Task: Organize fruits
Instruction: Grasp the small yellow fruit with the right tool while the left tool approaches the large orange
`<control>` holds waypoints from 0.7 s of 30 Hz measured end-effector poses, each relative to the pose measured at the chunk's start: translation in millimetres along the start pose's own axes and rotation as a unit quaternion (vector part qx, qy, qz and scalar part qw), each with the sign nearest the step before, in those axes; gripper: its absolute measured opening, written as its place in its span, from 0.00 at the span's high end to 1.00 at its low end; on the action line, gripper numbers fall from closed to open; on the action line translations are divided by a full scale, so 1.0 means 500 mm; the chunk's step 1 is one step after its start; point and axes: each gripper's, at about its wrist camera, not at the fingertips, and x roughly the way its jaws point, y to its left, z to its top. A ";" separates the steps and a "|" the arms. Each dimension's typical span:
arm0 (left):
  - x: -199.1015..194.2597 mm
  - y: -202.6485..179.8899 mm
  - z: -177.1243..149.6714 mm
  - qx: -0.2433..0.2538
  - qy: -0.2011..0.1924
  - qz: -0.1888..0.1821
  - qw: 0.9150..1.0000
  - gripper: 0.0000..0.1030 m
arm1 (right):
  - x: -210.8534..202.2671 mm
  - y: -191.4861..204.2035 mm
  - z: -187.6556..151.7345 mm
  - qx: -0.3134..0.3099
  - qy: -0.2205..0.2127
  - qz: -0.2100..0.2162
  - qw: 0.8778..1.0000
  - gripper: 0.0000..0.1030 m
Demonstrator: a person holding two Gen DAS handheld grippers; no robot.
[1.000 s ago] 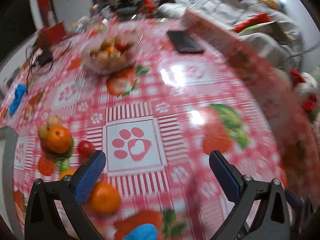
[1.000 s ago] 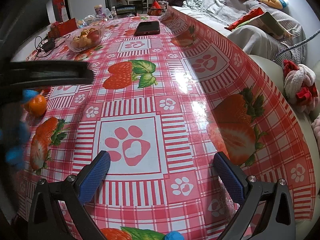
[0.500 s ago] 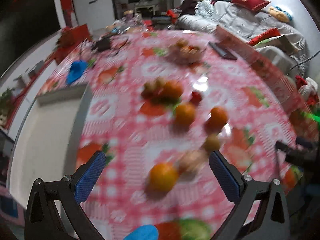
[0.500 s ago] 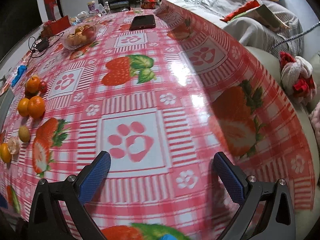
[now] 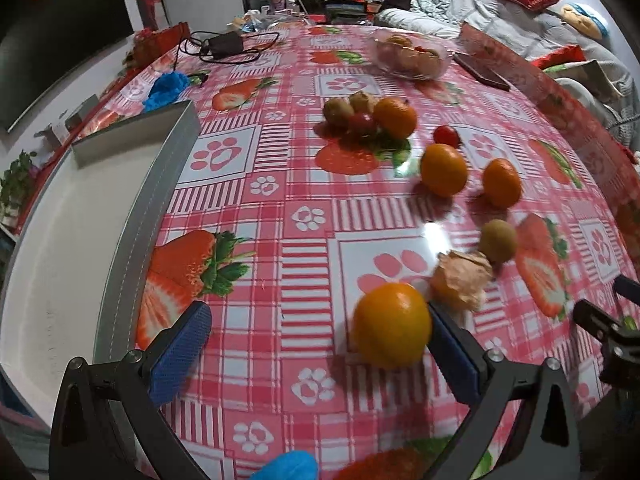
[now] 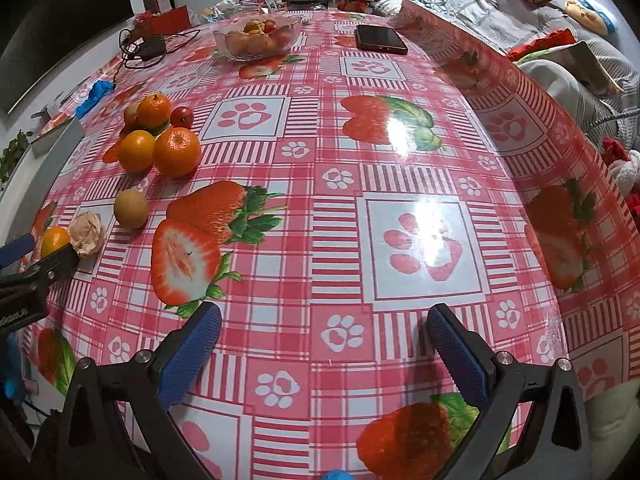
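Observation:
Loose fruit lies on the red strawberry tablecloth. In the left wrist view my left gripper (image 5: pixel 320 344) is open; an orange (image 5: pixel 391 324) sits just inside its right finger. Beyond lie a papery husked fruit (image 5: pixel 464 280), a small green-brown fruit (image 5: pixel 497 240), two oranges (image 5: pixel 443 169) (image 5: pixel 501 182), a cherry tomato (image 5: pixel 446 135) and a far cluster (image 5: pixel 370 114). A white tray (image 5: pixel 132 216) lies to the left. My right gripper (image 6: pixel 322 340) is open and empty over bare cloth; the fruit (image 6: pixel 176 152) lies to its far left.
A clear bowl of fruit (image 5: pixel 412 56) and a dark phone (image 5: pixel 482 72) sit at the far side. A charger with cable (image 5: pixel 224 44) and a blue cloth (image 5: pixel 166 86) lie at the far left. The table edge (image 6: pixel 576 184) drops off toward a sofa.
The left gripper has swung and closed in on the loose fruit; the nearest orange now sits by its right finger. The right view has shifted slightly, with more fruit showing at its left.

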 end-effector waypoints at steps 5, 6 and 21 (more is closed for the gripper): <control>0.017 0.007 0.008 -0.016 -0.010 -0.018 1.000 0.00 | 0.003 0.033 0.006 -0.014 -0.001 0.011 1.000 0.00; 0.018 0.007 0.007 -0.014 -0.014 -0.019 1.000 0.00 | 0.005 0.040 0.007 -0.017 -0.003 0.013 1.000 0.00; 0.012 0.006 0.012 -0.003 0.006 -0.024 1.000 0.09 | 0.025 0.146 0.062 -0.083 -0.012 0.068 0.994 0.00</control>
